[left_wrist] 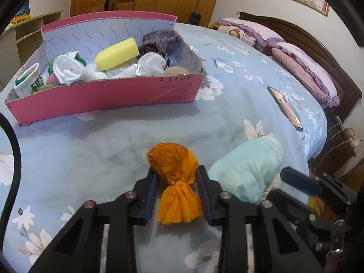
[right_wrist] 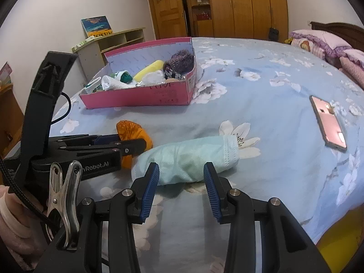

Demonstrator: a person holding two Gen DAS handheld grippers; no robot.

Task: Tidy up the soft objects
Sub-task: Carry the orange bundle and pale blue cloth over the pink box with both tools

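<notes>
Pink box, far left: socks, sponge already in. Left gripper clamped on orange bundle. Right gripper, jaws apart, nearing mint cloth. Both remain unboxed.

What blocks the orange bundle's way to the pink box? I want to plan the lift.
Nothing visible does. Only bare blue bedspread lies between the orange bundle, which sits between the left gripper's pads, and the pink box. The mint cloth roll lies off to the side.

bare bedspread before pink box | phone rightward
</notes>
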